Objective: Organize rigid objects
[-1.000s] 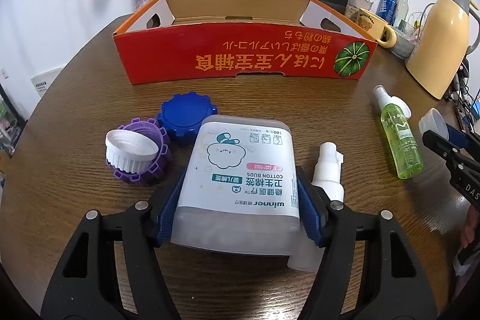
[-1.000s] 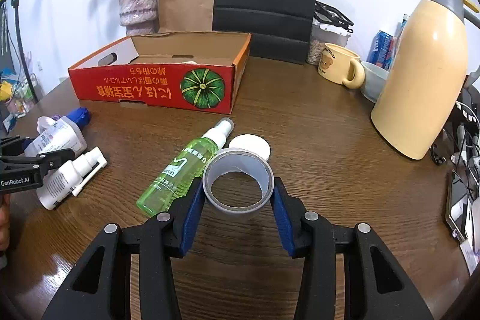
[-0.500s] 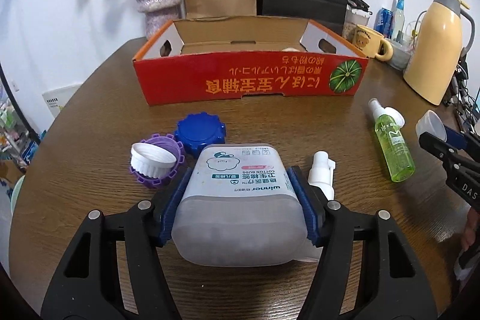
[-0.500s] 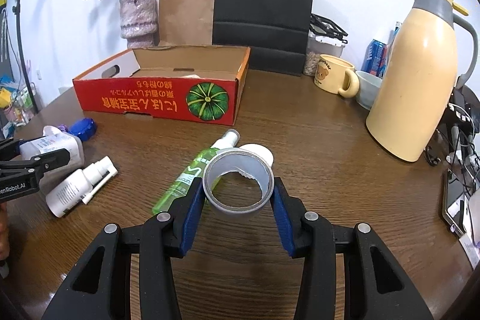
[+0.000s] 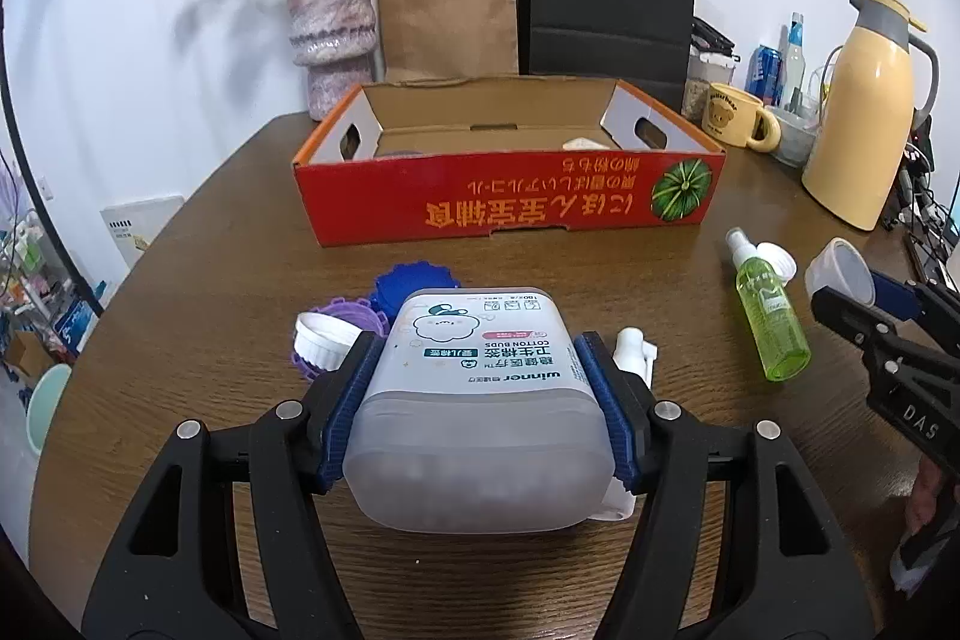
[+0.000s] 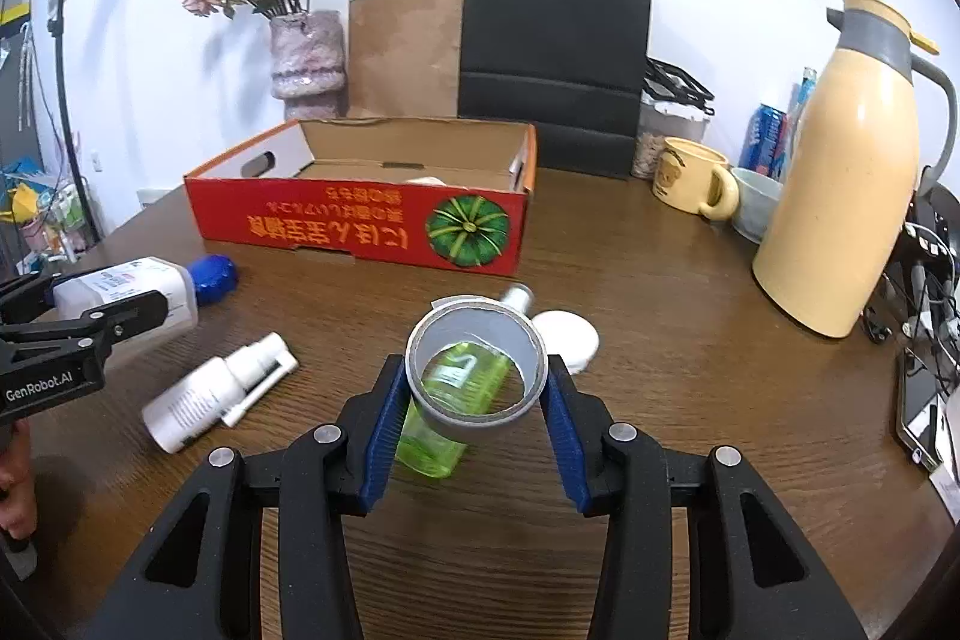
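Left gripper (image 5: 480, 400) and right gripper (image 6: 474, 388) each clamp an item.

My round wooden desk (image 5: 228, 280) carries a red box (image 5: 510, 196), green bottle (image 5: 768, 322), white spray bottle (image 6: 216, 391), thermos (image 6: 840, 184), mug (image 6: 690, 178), and perhaps three caps (image 5: 414, 280).

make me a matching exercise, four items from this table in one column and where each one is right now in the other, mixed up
Items:
1. cotton bud box
2. tape roll
3. green spray bottle
4. yellow mug

Places:
A. lying on the table
B. between the jaws of the right gripper
C. standing beside the thermos
D. between the jaws of the left gripper

Pairs: 1-D, 2-B, 3-A, 4-C
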{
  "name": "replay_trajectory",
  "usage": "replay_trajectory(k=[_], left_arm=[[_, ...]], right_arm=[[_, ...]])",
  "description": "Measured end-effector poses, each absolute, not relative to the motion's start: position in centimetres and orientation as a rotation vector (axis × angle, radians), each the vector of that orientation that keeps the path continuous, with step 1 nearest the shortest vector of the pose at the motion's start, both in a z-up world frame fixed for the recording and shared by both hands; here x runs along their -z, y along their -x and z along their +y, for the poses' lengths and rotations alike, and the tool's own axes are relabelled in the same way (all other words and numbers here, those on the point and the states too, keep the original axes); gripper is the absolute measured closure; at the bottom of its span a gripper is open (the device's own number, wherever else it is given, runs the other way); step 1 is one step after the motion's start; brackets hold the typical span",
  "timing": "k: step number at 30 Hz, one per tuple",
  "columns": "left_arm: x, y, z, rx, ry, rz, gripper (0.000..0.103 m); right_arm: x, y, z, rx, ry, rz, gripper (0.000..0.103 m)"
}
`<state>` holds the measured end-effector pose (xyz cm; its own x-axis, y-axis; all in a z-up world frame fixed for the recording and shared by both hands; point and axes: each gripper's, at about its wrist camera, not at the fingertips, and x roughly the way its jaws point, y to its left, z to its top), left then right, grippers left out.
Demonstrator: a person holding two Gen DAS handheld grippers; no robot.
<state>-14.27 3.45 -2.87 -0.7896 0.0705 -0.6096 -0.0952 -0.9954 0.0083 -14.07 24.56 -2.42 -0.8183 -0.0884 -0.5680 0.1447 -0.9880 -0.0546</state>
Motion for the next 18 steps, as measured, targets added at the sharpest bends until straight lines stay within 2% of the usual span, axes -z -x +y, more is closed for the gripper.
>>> replay_trajectory(k=[18], left_arm=[[-0.9, 14.8, 2.3, -2.96, 0.852, 0.036, 0.042]], right_arm=[[-0.4, 15.4, 19.9, 2.837, -0.788, 0.163, 0.055]])
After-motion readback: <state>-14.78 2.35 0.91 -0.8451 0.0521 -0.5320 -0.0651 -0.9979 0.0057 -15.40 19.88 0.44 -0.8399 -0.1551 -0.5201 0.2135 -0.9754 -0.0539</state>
